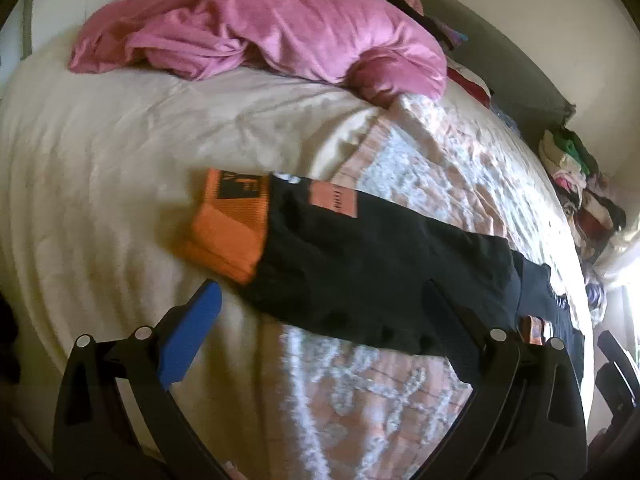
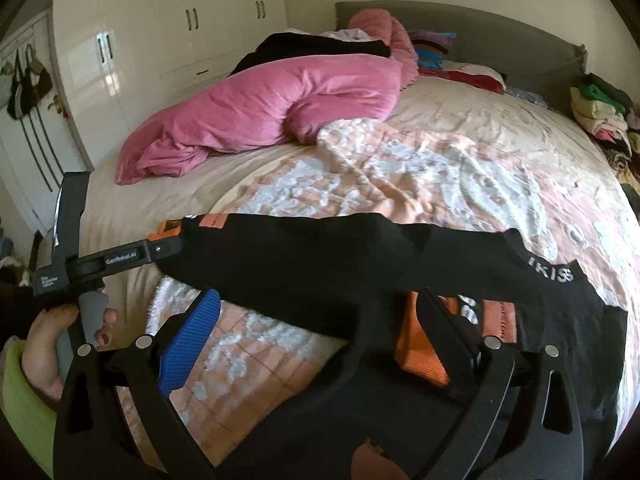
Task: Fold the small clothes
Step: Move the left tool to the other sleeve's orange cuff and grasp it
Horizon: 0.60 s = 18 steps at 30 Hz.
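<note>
So far the fold looks barely begun. The black garment (image 2: 320, 264), a small pair of underwear with an orange waistband (image 1: 228, 228), lies stretched in a long band across the patterned bedspread (image 2: 440, 168), near the edge of the bed closest to the cameras. Its orange waistband sits at one end and the white lettering (image 2: 554, 274) at the other, which in the right wrist view lies toward the right edge of the bed. I see no crease or doubled-over layer that I can be sure of, so my judgement is that the spreading is done and the folds proper are left. More clothes wait in a heap (image 2: 604, 116) at the far right corner by the headboard, so much of the task remains.

The left gripper (image 1: 320, 300) hovers low over the waistband end, its blue pad (image 1: 192, 336) off the cloth on the bare sheet side and its other finger over the black fabric. Its jaws stand wide apart and hold nothing. In the right wrist view a hand (image 2: 60, 344) in a green sleeve grips its handle, reaching in from the left.

The right gripper (image 2: 320, 308) also stands spread wide, straddling the garment's near edge with cloth between its fingers, but not pinched.
</note>
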### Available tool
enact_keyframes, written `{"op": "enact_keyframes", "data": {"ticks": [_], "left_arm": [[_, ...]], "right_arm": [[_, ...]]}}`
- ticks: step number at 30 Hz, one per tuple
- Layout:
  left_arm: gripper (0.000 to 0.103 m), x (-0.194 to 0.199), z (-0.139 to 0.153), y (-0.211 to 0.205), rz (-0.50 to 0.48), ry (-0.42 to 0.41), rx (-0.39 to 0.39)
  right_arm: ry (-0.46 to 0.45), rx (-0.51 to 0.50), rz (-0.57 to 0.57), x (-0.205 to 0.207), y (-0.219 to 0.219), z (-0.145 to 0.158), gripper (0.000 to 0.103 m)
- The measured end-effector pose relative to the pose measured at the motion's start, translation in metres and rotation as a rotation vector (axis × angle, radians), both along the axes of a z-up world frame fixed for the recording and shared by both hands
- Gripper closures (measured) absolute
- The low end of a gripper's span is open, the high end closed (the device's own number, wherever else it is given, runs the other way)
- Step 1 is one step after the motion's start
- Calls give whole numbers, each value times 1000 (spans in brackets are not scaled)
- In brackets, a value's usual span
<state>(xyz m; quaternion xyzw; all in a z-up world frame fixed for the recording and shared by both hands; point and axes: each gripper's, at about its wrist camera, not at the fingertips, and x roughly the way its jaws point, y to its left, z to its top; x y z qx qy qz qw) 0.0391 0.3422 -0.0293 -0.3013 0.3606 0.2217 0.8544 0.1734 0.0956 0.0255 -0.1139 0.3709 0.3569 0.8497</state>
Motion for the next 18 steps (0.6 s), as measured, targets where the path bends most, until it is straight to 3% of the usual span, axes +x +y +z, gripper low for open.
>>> {"op": "enact_keyframes", "data": {"ticks": [8,15,16,18], "left_arm": [[10,-13,-15,30,74,2,-43],[10,-8,-25,37,82,-35,-51],[13,-8,-26,39,86,-45,-50],[32,-5,-26,41,92,-48,-42]], "right_arm": [[-11,-22,66,-11,24,-4,5],[21,-26,52,-9,24,-17,5],[25,-26,49,-8,23,-19,5],[36,-22,37,-7,19,-22,5]]}}
